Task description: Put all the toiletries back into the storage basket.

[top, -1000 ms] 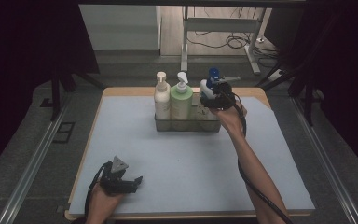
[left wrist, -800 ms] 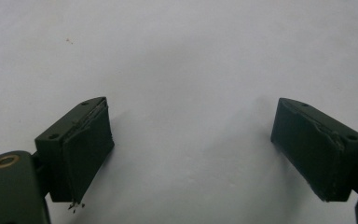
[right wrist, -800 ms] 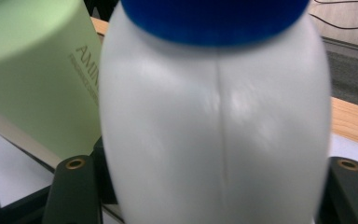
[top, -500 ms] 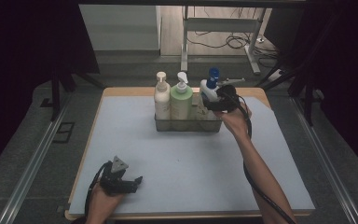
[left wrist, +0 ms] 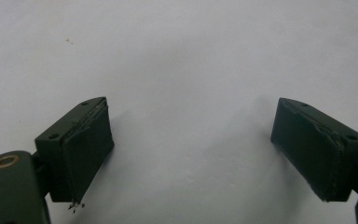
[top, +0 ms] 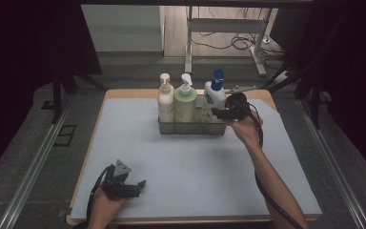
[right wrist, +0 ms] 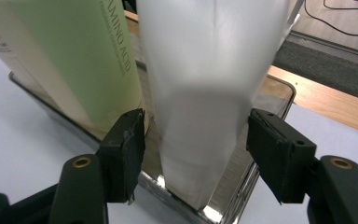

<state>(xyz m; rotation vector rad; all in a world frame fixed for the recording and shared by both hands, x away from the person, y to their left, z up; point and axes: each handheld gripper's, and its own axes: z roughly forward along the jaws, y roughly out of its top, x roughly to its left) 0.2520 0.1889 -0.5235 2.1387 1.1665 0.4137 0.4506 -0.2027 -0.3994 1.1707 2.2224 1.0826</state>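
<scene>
A metal tray (top: 190, 129) at the back of the mat holds three upright bottles: a cream pump bottle (top: 165, 102), a green pump bottle (top: 185, 106) and a white bottle with a blue cap (top: 213, 95). My right gripper (top: 218, 113) reaches in from the right at the white bottle's lower body. In the right gripper view the white bottle (right wrist: 205, 70) stands between the jaws of that gripper (right wrist: 196, 135), which have just been closing; a thin gap shows on each side. The green bottle (right wrist: 88, 56) is beside it. My left gripper (top: 138, 187) rests open near the front left, nothing between its jaws (left wrist: 191, 140).
A pale blue mat (top: 195, 171) covers the wooden table, whose edge (top: 124, 93) shows at the back. Metal rails run along both sides, with a table frame and cables on the floor (top: 238, 43) beyond. The right gripper's cable trails along the forearm.
The right gripper has drawn a little toward the near side and to the right, staying at the white bottle. The left gripper has not moved.
</scene>
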